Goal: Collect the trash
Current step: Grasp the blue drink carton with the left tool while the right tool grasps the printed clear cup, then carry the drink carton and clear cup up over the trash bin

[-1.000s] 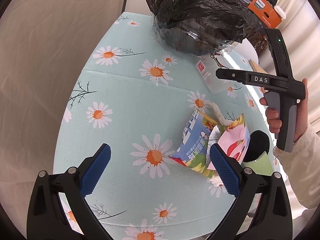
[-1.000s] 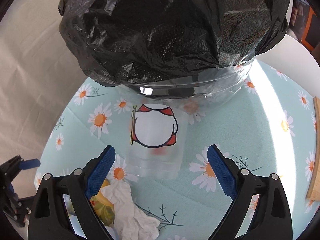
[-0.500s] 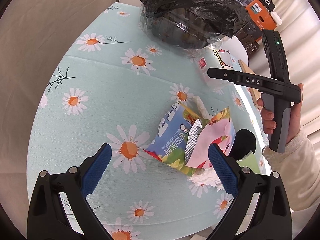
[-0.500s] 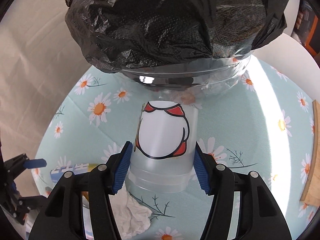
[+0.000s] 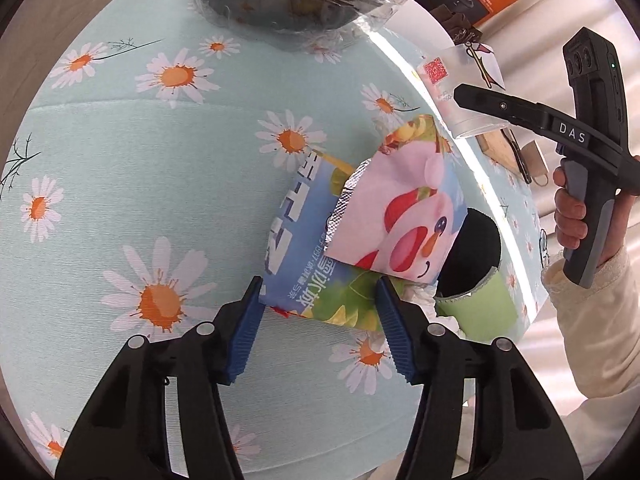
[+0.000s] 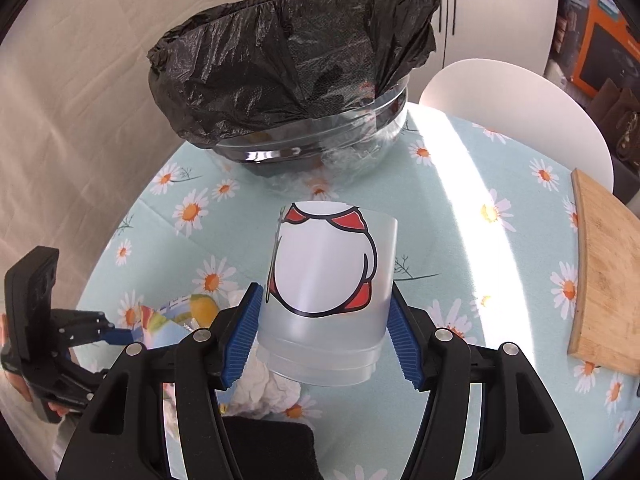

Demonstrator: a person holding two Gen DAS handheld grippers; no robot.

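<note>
Right claw [image 6: 322, 334] squeezes the cup [image 6: 326, 300] to carry it to the bin [image 6: 296, 92]. Left claw [image 5: 320, 326] has just been closing and now pinches the wrapper [image 5: 316, 276], so both can go in.

At far right you see a wooden board [image 6: 604, 280] lying on the daisy-print tablecloth [image 6: 460, 208], near its edge. Beyond the cloth, a white chair [image 6: 520, 116] stands just behind the table. Farther right, an orange box [image 6: 600, 40] sits in the background.
</note>
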